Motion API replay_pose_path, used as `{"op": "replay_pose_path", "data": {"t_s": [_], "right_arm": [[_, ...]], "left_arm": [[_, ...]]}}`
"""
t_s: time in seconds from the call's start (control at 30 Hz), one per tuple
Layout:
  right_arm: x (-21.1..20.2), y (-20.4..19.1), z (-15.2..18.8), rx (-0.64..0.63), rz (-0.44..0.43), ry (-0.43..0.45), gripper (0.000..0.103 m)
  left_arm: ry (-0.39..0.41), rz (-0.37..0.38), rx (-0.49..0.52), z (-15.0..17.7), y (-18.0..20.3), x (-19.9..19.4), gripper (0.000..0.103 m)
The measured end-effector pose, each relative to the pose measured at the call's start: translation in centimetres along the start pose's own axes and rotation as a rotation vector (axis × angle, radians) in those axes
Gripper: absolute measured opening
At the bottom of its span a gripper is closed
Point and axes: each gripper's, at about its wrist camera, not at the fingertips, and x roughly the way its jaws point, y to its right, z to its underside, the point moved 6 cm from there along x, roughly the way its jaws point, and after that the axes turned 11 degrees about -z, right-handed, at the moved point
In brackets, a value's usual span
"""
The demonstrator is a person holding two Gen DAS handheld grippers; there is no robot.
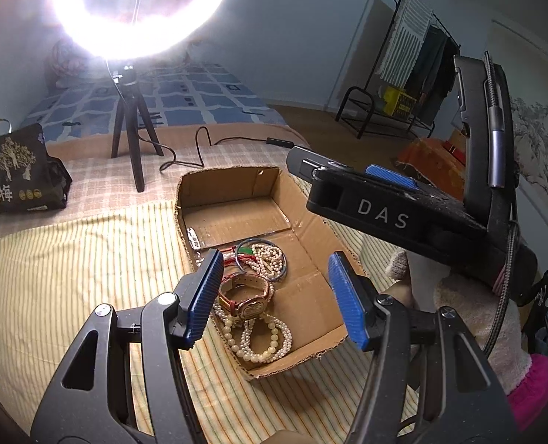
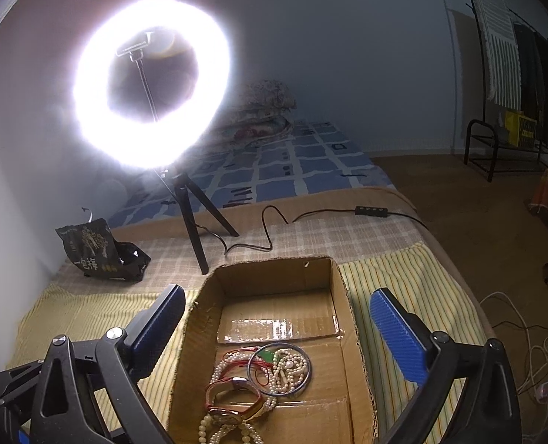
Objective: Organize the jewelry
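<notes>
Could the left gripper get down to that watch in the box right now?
Probably yes. The left gripper hangs open just above the watch, which lies on top of the pearl strands in the open-topped cardboard box. The right gripper is off to the side, not between them.

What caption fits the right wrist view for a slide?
Open right gripper above a cardboard box holding pearl strands, a watch and a bangle.

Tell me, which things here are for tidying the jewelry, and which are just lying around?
For the job:
cardboard box
pearl strands
watch
bangle
left gripper, jaws open
right gripper, jaws open

Just lying around:
ring light
black snack bag
cable
clothes rack
</notes>
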Motion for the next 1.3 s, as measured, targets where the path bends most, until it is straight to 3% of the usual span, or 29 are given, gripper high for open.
{"op": "replay_pose_path", "data": {"t_s": [0.67,0.77,0.93,1.3], "right_arm": [[-6.5,-5.1,-1.1,-0.094,0.045,0.063,0.103],[-7.7,-6.0,-1.2,-0.112,0.067,0.075,0.103],[-9.6,-7.6,-1.1,-0.139,0.098,0.094,0.103],[-12.5,-10.8,0.7,-0.207,0.178,0.105,0.103]], "left_arm": [[0.115,-0.098,0.055,0.0,-3.3,-7.6,0.061],[0.139,-0.118,0.060,0.2,-4.2,-9.2,0.069],[0.179,-0.153,0.070,0.3,-5.8,-11.6,0.071],[0.218,-0.205,0.051,1.1,-8.4,-14.9,0.095]]}}
